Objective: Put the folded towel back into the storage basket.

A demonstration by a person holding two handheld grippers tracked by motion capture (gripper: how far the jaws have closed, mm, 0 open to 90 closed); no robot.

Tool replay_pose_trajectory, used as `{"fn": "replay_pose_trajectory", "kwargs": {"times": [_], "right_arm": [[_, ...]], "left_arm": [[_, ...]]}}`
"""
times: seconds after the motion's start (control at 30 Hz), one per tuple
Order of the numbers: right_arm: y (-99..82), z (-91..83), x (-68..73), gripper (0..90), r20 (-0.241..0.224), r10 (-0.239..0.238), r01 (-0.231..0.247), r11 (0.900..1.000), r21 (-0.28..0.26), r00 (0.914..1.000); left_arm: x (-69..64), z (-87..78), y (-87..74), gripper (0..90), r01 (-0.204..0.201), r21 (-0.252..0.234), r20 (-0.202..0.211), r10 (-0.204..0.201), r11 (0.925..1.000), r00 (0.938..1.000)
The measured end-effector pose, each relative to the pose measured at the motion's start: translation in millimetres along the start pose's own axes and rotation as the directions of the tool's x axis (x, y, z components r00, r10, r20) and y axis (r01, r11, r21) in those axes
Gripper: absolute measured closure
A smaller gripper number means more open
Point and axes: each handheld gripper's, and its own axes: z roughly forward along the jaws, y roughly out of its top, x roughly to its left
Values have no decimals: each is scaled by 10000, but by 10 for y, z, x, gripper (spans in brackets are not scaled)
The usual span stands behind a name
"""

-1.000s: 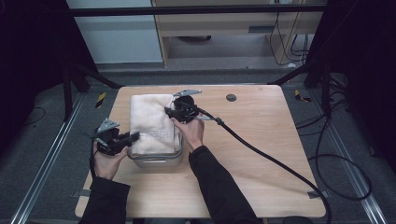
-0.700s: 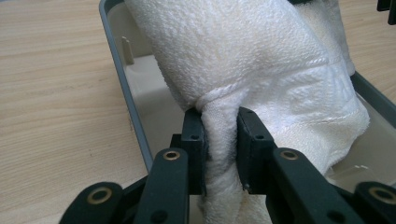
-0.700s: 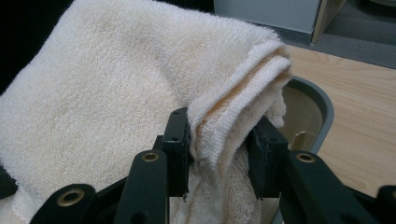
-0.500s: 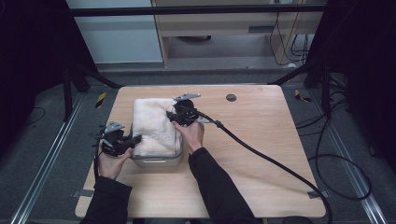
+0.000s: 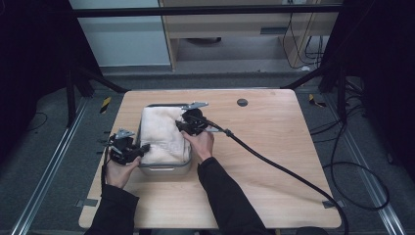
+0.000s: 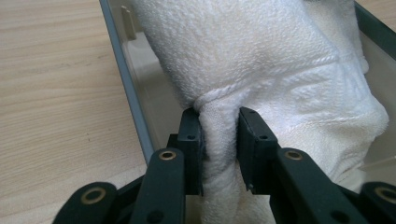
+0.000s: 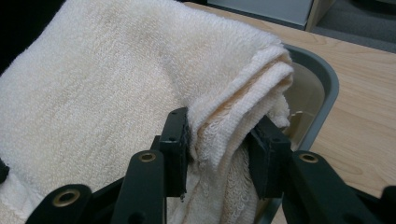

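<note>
Cream terry towel (image 5: 161, 134), thick looped pile, folded bulky, sits in grey round-cornered plastic tub (image 5: 164, 169) on pale wood-grain desk (image 5: 274, 142). Left gripper (image 5: 139, 149) jaws just easing apart, hemmed fold between, pads touching cloth. Right gripper (image 5: 182, 126) jaws nearly closed, pinching layered towel edge at tub's far corner.

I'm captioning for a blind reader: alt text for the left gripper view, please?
Two black jaws of the left gripper pinch a fold of a cream towel that lies bunched in a grey-rimmed bin, with the wooden table to the left.
</note>
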Motion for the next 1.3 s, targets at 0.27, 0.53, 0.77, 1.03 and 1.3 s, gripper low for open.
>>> {"fn": "replay_pose_trajectory", "kwargs": {"times": [0.27,0.53,0.77,1.03,1.3], "right_arm": [[-18,25,-19,584,154,-300,297,9994,185,9994],[-7,-11,-15,574,299,-638,637,9980,45,9975],[62,-182,-45,527,235,-573,581,9978,-334,9981],[68,-583,-190,367,271,-506,531,9935,-1010,9983],[-109,-1050,-429,239,239,-318,350,9886,-1466,9992]], "left_arm": [[6,0,7,651,50,-1,-161,-50,10000,9999],[2,-96,38,594,96,-574,-254,-111,9983,9996],[-23,-259,93,577,86,-1295,-153,-107,9915,9998],[-147,-417,111,478,-308,-2087,-63,302,9775,9995],[-258,-481,50,392,-832,-2343,-154,819,9686,9965]]}}
